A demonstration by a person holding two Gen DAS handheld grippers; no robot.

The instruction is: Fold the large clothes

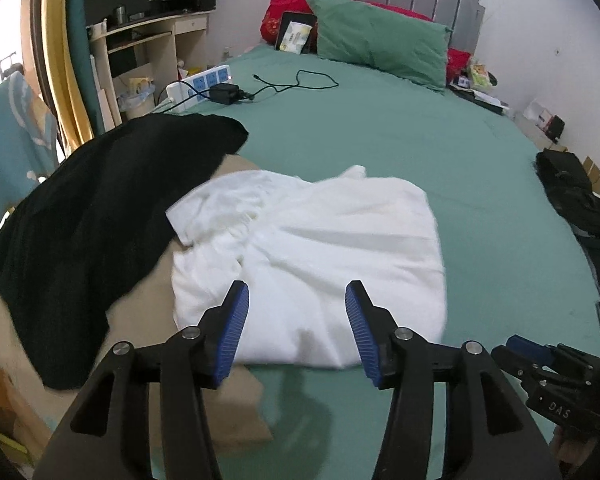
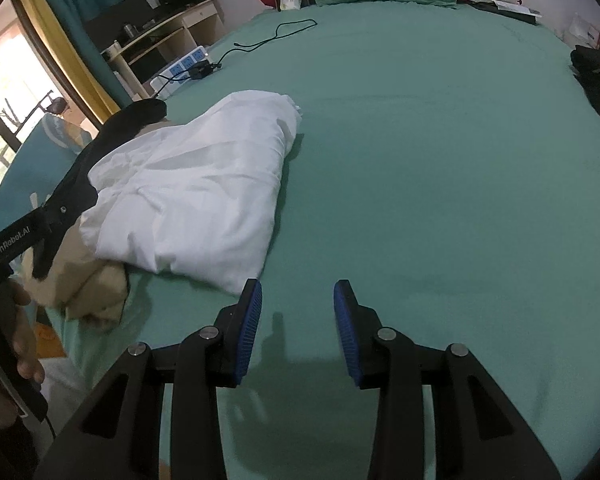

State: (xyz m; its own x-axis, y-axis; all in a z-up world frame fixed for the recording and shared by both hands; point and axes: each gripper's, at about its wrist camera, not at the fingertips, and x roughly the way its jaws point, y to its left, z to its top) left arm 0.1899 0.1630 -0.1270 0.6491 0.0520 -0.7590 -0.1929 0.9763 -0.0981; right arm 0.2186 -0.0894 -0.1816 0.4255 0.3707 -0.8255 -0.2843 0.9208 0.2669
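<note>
Blue-padded left gripper [image 1: 297, 300] sits nearest the lens, jaws apart with nothing between the pads, hovering just above the near hem of the folded white garment [image 1: 312, 248]. Garment lies straight ahead of these jaws, already folded into a rough rectangle, its long axis running away from the jaws toward the headboard end; near edge is right under the fingertips. Right gripper [image 2: 298, 300] also stands with jaws apart and empty, over bare green bedsheet [image 2: 440, 160]; from it the white garment lies ahead and to the left, its near right corner just beside the left pad, not touching. Left hand judged nearer the cloth, so any next grab or tidy of the fold probably falls to it, right hand needs to shift leftward. Outward to the left of the left jaws: black garment [image 1: 100, 216] draped over a beige garment [image 1: 204, 396], the white piece overlapping the beige. Farther out, a green pillow [image 1: 380, 36] and a charger cable [image 1: 300, 82], well apart from the work.
</note>
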